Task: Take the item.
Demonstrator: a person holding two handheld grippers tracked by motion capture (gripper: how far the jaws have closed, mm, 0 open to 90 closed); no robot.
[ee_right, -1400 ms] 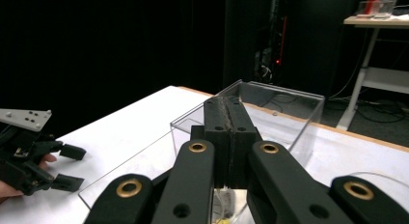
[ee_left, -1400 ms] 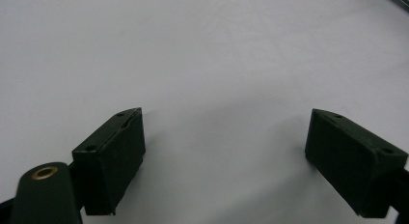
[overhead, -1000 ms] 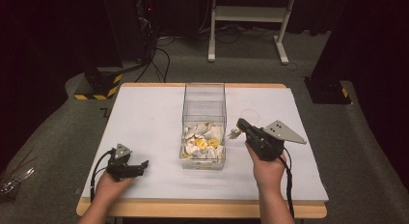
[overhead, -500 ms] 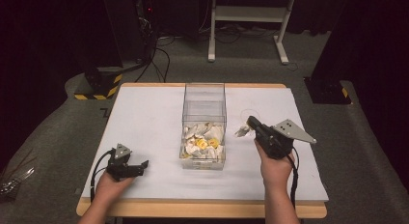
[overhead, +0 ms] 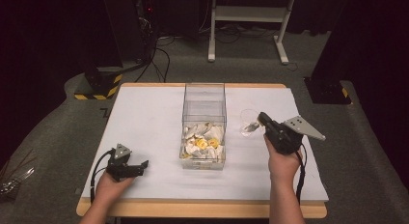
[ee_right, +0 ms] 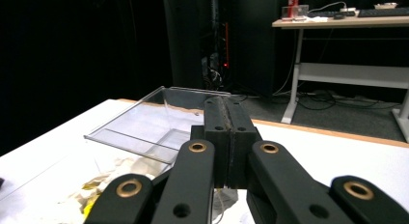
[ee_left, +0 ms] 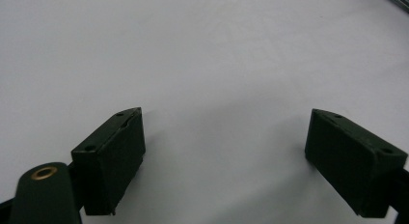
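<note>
My right hand-held gripper [overhead: 260,119] was clenched, jaws pressed flat together w/ no gap in the right gripper view. It was pinching what looked like a thin clear wrapper [overhead: 249,126], which hung off the tips just above the tabletop [overhead: 144,118], right of the clear box [overhead: 204,96] and toward the right edge. I couldn't tell exactly what the wrapper was, it being see-through and small. I gripped it tight because a flimsy film slips out of anything looser, and I held the tips low and angled fwd so it dangled free of the box wall.

The box stood mid-tabletop, long side running from near edge to far edge. The crumpled white and yellow scraps [overhead: 202,142] were heaped at its near end, the far end bare. That near pile was the easy reach for me, prob why it's where the picking went on.

My left hand-held gripper [overhead: 143,164] was released, jaws wide apart w/ nothing btwn them, as the left gripper view showed over bare white surface. It lay parked near the front-left corner, well apart from the box, out of the right arm's way since one hand was enough for so light a piece.
</note>
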